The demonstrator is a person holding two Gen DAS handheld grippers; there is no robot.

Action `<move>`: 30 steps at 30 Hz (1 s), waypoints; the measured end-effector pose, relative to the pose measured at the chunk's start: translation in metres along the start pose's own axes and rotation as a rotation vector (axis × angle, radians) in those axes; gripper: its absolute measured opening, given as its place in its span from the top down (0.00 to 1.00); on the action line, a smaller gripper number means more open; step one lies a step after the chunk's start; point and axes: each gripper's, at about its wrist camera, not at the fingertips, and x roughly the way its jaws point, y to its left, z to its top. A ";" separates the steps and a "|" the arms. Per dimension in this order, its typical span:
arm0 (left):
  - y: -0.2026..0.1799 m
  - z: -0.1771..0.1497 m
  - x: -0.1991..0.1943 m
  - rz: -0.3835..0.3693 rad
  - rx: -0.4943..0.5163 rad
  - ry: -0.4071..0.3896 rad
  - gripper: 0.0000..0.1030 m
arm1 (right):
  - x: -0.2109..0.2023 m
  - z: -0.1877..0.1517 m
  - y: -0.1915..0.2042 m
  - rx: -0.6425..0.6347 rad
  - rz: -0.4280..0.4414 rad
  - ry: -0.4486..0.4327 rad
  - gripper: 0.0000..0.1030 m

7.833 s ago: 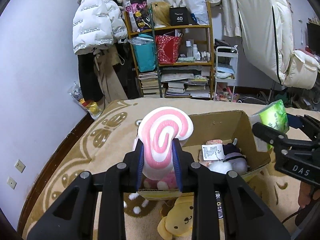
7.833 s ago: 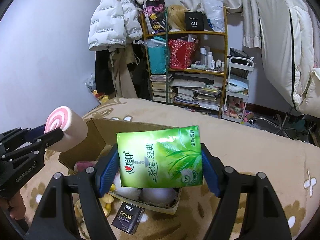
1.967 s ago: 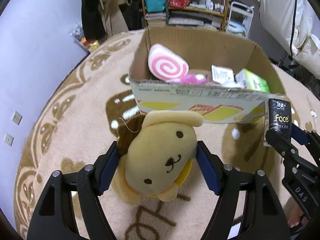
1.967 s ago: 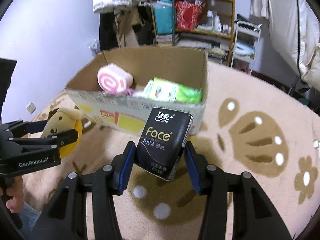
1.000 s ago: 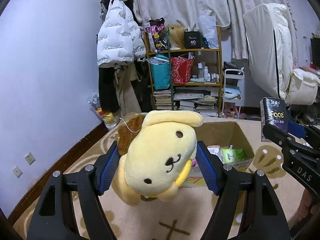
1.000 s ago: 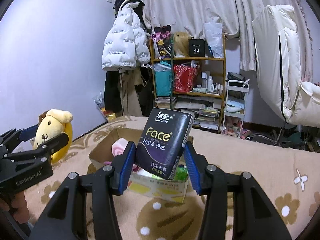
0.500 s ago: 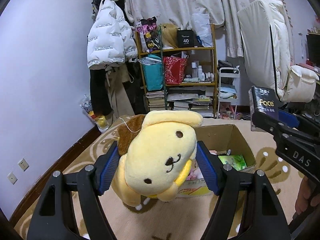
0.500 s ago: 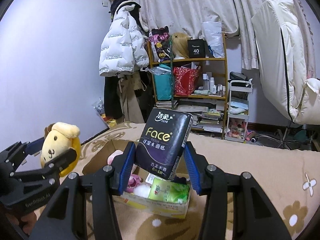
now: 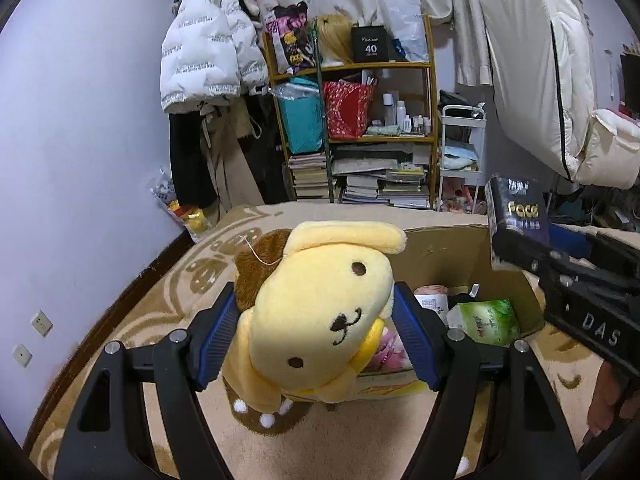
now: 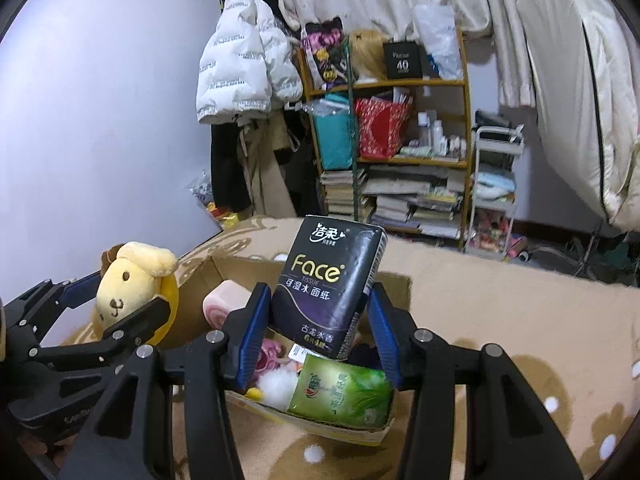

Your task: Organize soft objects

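1. Right, the left gripper point(image 9: 316, 336) has its blue pads pressed into both sides of the yellow dog plush point(image 9: 320, 312), held up in the air with its face tilted toward the camera.
2. Over on the other side, the right gripper point(image 10: 316, 336) is pinching the black Face tissue pack point(image 10: 330, 288), upright with a slight lean, lifted above the cardboard box point(image 10: 396, 284).
3. Down below, that box sits open on the beige carpet point(image 10: 500, 312) with its brown flower pattern.
4. Inside it, the green tissue pack point(image 10: 340, 396) lies against the near wall, and the pink swirl roll plush point(image 10: 224, 304) rests at the left end.
5. Between them there's white fluff, pink fabric and a printed tag, too jumbled to name.
6. From the left wrist view, the plush hangs at the box's near left corner, while the black pack point(image 9: 518, 210) rides over the right side.
7. Beyond, a wooden shelf point(image 9: 430, 120) stacked with books and bags stands at the wall, a white puffer jacket point(image 9: 208, 40) hanging beside it.
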 end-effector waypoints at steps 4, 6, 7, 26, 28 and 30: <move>0.002 0.000 0.010 -0.024 -0.009 0.034 0.27 | 0.012 -0.007 -0.005 0.036 0.053 0.037 0.49; 0.001 0.000 0.016 -0.028 -0.007 0.048 0.26 | 0.016 -0.010 -0.007 0.057 0.075 0.049 0.49; 0.001 0.000 0.018 -0.030 -0.011 0.054 0.25 | 0.018 -0.011 -0.007 0.061 0.077 0.051 0.49; 0.014 -0.007 0.020 0.001 -0.054 0.098 0.07 | 0.014 -0.016 -0.014 0.108 0.115 0.056 0.31; 0.017 -0.009 0.016 0.013 -0.051 0.096 0.04 | 0.008 -0.014 -0.014 0.102 0.098 0.041 0.21; 0.020 -0.011 0.009 0.026 -0.045 0.090 0.03 | 0.000 -0.012 -0.014 0.102 0.093 0.026 0.16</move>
